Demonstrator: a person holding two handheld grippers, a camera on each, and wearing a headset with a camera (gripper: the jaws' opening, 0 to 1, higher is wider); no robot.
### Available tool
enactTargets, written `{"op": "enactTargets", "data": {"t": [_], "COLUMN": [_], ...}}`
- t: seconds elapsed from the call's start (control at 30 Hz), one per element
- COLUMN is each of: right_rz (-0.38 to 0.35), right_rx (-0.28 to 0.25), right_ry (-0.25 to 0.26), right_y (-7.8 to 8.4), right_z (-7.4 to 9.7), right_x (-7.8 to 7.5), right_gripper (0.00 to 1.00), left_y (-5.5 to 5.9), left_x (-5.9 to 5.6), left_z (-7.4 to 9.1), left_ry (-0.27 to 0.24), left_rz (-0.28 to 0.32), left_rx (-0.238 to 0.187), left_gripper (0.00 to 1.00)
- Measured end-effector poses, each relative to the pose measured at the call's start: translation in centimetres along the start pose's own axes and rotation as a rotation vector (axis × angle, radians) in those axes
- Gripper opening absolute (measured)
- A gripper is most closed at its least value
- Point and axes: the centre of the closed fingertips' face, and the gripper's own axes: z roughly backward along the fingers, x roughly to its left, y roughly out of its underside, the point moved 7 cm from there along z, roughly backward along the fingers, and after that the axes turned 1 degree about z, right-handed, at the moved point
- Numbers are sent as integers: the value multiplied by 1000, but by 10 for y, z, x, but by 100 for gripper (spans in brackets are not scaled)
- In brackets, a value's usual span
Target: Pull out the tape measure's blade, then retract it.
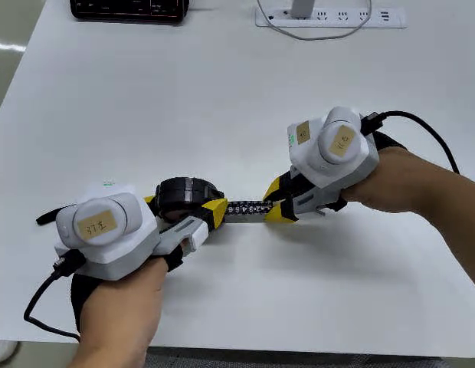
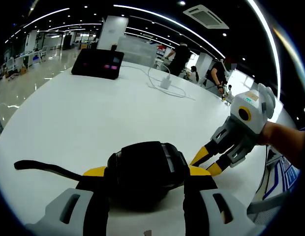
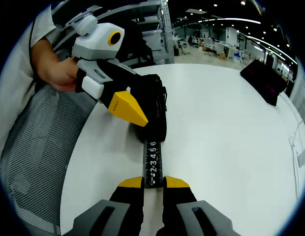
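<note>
Now we see the left gripper [image 1: 185, 212] clamped around the tape measure case [image 1: 184, 195], which rests on the white table [image 1: 222, 100]. Just right of that case, the right gripper [image 3: 153, 183] pinches the end of the blade [image 3: 153, 164], which is extended a short way.

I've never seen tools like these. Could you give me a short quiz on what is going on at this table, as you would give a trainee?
1. True or false: the right tool is shut on the blade.
2. What does the left tool hold? A. the black tape measure case. B. a screwdriver. C. nothing, it is open.
3. Fill in: at the far edge of the white table lies a white ____ with a row of sockets.

Key: 1 true. 2 A. 3 power strip.
</note>
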Motion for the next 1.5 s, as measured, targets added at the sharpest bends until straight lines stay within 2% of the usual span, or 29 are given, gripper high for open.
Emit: {"op": "enactTargets", "data": {"t": [0.8, 1.5], "right_rz": [10, 19], "right_rx": [-37, -80], "right_ry": [-15, -4], "right_y": [-19, -33], "right_z": [-16, -29], "right_x": [0, -1], "right_gripper": [11, 11], "left_y": [0, 0], "left_x": [2, 3], "left_z": [-1, -1], "left_ry": [2, 2], "left_rz": [3, 8], "left_rx": [0, -4], "left_gripper": [56, 56]}}
